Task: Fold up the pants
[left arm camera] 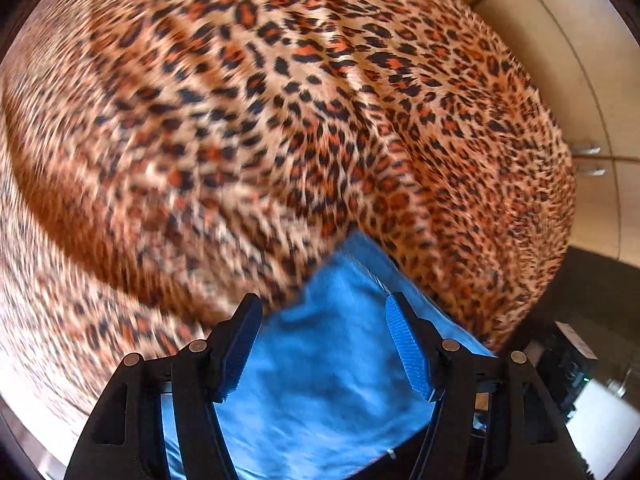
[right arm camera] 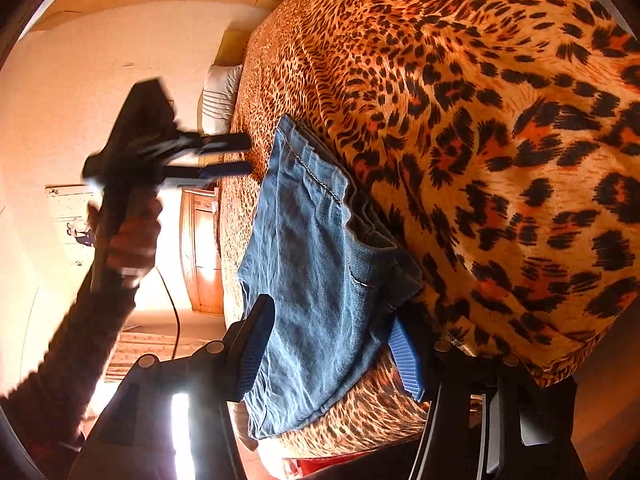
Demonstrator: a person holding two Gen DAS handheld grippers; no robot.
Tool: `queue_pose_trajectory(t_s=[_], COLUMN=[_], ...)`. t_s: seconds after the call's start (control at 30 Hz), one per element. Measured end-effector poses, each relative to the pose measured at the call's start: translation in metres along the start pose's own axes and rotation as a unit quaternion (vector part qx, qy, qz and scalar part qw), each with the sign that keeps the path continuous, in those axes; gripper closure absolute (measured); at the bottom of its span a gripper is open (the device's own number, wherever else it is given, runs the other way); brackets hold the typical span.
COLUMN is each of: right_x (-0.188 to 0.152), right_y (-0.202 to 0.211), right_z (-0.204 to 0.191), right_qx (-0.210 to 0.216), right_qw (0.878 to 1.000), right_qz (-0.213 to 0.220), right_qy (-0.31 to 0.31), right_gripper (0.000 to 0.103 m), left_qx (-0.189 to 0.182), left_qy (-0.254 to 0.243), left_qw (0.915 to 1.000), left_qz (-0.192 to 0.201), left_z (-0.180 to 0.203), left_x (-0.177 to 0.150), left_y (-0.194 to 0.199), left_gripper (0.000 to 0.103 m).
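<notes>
Blue denim pants (right arm camera: 316, 264) lie folded in a compact stack on the leopard-print bed cover (right arm camera: 500, 120), near the bed's edge. In the left wrist view the pants (left arm camera: 328, 380) show as blurred blue cloth below and between the fingers. My left gripper (left arm camera: 324, 320) is open and empty, raised above the pants; it also shows in the right wrist view (right arm camera: 246, 154), held in a hand, jaws apart. My right gripper (right arm camera: 336, 344) is open, its blue-padded fingers on either side of the stack's near end, not closed on it.
The leopard cover (left arm camera: 260, 120) fills most of the left wrist view. A white pillow (right arm camera: 220, 96) lies at the bed's far end. A wooden cabinet (right arm camera: 202, 248) stands beside the bed, and cream wardrobe doors (left arm camera: 560, 60) stand beyond it.
</notes>
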State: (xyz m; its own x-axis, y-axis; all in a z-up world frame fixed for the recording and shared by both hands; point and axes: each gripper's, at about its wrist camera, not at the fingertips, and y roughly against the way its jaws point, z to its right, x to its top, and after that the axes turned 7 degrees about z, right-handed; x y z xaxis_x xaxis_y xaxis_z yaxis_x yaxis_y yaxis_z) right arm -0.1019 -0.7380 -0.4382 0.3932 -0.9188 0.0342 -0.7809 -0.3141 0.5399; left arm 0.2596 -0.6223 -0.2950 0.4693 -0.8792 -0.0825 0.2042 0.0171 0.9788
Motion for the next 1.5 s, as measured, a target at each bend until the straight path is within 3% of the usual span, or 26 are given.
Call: queue_pose_trajectory(t_s=[0.17, 0.23, 0.3, 0.4, 0.5, 0.57, 0.63, 0.7, 0.73, 0.77, 0.87, 1.0, 1.2, 1.37, 1.5], right_x=[-0.014, -0.02, -0.023, -0.028, -0.036, -0.036, -0.038, -0.041, -0.039, -0.038, -0.034, -0.03, -0.033, -0.057, -0.092], right_y=[0.006, 0.009, 0.011, 0.016, 0.018, 0.018, 0.019, 0.021, 0.018, 0.018, 0.019, 0.023, 0.026, 0.006, -0.021], right_z=[0.002, 0.001, 0.003, 0.006, 0.003, 0.0, -0.001, 0.004, 0.004, 0.007, 0.007, -0.018, -0.08, -0.137, -0.158], right_qx=[-0.001, -0.002, -0.005, -0.009, -0.022, -0.025, -0.035, -0.043, -0.052, -0.058, -0.041, -0.018, -0.02, -0.02, -0.017], right_qw=[0.999, 0.998, 0.997, 0.995, 0.992, 0.992, 0.991, 0.99, 0.989, 0.989, 0.989, 0.993, 0.992, 0.978, 0.963], right_qz=[0.036, 0.05, 0.065, 0.09, 0.114, 0.118, 0.121, 0.125, 0.124, 0.123, 0.12, 0.113, 0.084, 0.025, -0.036], right_qy=[-0.017, -0.022, -0.03, -0.04, -0.038, -0.035, -0.039, -0.054, -0.059, -0.061, -0.074, -0.031, 0.092, 0.206, 0.267], right_gripper=[0.046, 0.046, 0.046, 0.045, 0.045, 0.044, 0.052, 0.065, 0.079, 0.086, 0.086, 0.087, 0.087, 0.087, 0.087], left_qx=[-0.008, -0.014, -0.028, -0.048, -0.079, -0.056, -0.042, -0.033, -0.031, -0.031, -0.031, -0.034, -0.036, -0.017, 0.014], left_qy=[-0.065, -0.093, -0.121, -0.164, -0.195, -0.228, -0.24, -0.231, -0.223, -0.217, -0.2, -0.194, -0.158, -0.114, -0.073], left_qw=[0.9973, 0.9947, 0.9913, 0.9839, 0.975, 0.9706, 0.9694, 0.9723, 0.9742, 0.9757, 0.9791, 0.9777, 0.9778, 0.9814, 0.9861], left_qz=[-0.032, -0.043, -0.043, -0.051, -0.071, -0.052, -0.03, -0.008, -0.002, 0.0, 0.022, 0.073, 0.133, 0.154, 0.149], left_z=[0.005, 0.009, 0.016, 0.028, 0.043, 0.052, 0.054, 0.05, 0.047, 0.045, 0.038, 0.034, 0.001, -0.038, -0.07], left_x=[0.024, 0.032, 0.033, 0.024, 0.012, 0.003, -0.001, -0.001, -0.001, -0.002, -0.01, -0.031, -0.074, -0.128, -0.169], left_y=[-0.022, -0.034, -0.038, -0.045, -0.052, -0.055, -0.056, -0.053, -0.054, -0.056, -0.043, -0.012, 0.049, 0.079, 0.091], left_gripper=[0.039, 0.033, 0.018, 0.015, 0.018, 0.018, 0.028, 0.059, 0.068, 0.078, 0.088, 0.088, 0.087, 0.086, 0.083])
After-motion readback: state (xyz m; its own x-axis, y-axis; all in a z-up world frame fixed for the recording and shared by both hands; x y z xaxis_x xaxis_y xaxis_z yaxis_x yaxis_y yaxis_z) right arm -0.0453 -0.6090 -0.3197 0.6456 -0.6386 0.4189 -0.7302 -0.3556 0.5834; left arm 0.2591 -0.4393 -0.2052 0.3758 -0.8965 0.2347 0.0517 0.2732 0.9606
